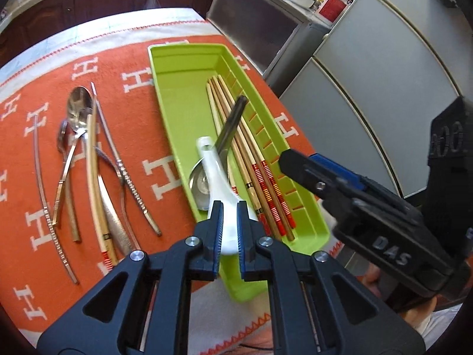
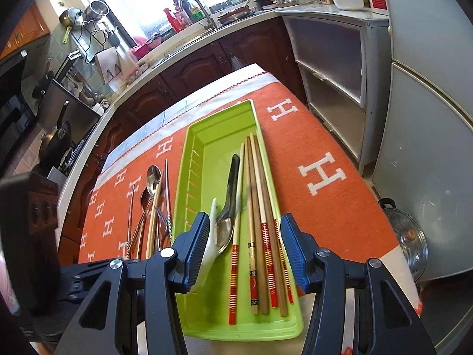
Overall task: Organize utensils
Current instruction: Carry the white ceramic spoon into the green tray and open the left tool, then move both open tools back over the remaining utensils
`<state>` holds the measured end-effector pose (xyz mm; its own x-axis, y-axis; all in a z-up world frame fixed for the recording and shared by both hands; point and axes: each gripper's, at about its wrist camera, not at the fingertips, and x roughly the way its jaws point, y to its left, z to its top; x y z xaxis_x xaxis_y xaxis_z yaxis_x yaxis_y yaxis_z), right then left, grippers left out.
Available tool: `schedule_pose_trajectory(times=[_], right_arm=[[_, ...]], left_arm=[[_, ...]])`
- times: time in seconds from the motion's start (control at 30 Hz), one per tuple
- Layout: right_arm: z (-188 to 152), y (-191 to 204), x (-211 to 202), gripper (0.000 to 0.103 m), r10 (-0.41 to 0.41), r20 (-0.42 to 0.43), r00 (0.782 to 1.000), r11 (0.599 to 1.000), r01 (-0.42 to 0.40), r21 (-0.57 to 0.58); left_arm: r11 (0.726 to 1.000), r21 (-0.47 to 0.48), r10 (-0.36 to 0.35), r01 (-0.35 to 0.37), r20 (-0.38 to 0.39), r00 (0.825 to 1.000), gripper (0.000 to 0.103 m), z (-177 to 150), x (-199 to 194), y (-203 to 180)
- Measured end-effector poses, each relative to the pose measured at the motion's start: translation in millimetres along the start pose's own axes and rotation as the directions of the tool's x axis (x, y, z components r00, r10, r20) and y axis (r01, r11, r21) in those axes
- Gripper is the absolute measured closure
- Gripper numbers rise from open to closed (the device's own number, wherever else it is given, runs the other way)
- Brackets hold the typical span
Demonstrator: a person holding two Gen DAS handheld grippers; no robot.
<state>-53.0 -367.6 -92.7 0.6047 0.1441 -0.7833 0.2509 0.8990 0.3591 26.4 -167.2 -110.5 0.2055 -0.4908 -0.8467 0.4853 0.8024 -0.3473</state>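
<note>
A lime green tray (image 1: 180, 94) (image 2: 212, 136) lies on the orange cloth. It holds several chopsticks (image 1: 260, 177) (image 2: 260, 207), a metal spoon (image 1: 233, 118) (image 2: 233, 177) and a white ceramic spoon (image 1: 215, 171) (image 2: 211, 219). My left gripper (image 1: 229, 230) is shut on the white spoon's handle, over the tray's near end. My right gripper (image 2: 245, 248) is open and empty above the tray's near end; in the left wrist view its finger (image 1: 319, 171) shows at the right. Loose spoons, metal chopsticks and a wooden chopstick (image 1: 88, 153) (image 2: 150, 207) lie in a pile left of the tray.
The cloth-covered table (image 1: 142, 68) ends close to the tray's right side. A grey cabinet (image 2: 334, 68) and a fridge (image 1: 384, 88) stand to the right. A pot lid (image 2: 411, 236) sits low by the fridge. A kitchen counter with a sink (image 2: 192, 35) runs behind.
</note>
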Motion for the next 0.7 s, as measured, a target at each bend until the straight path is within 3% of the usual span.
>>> schedule_pose_trajectory(times=[0.4,0.7], right_arm=[[-11.8,29.7,-8.2,0.052,0.022,-0.007,1.0,0.997,-0.022,-0.071],[-22.3,70.6,-15.6,0.052,0.052,-0.026,0.998,0.982,-0.056,-0.179]], left_arm=[[0.994,-0.058,0.1,-0.096,0.074,0.992,0.094,-18.0,-59.0,37.8],[0.98,-0.099,0.185,-0.171,0.158,0.97,0.094,-31.8,-99.6,64.0]])
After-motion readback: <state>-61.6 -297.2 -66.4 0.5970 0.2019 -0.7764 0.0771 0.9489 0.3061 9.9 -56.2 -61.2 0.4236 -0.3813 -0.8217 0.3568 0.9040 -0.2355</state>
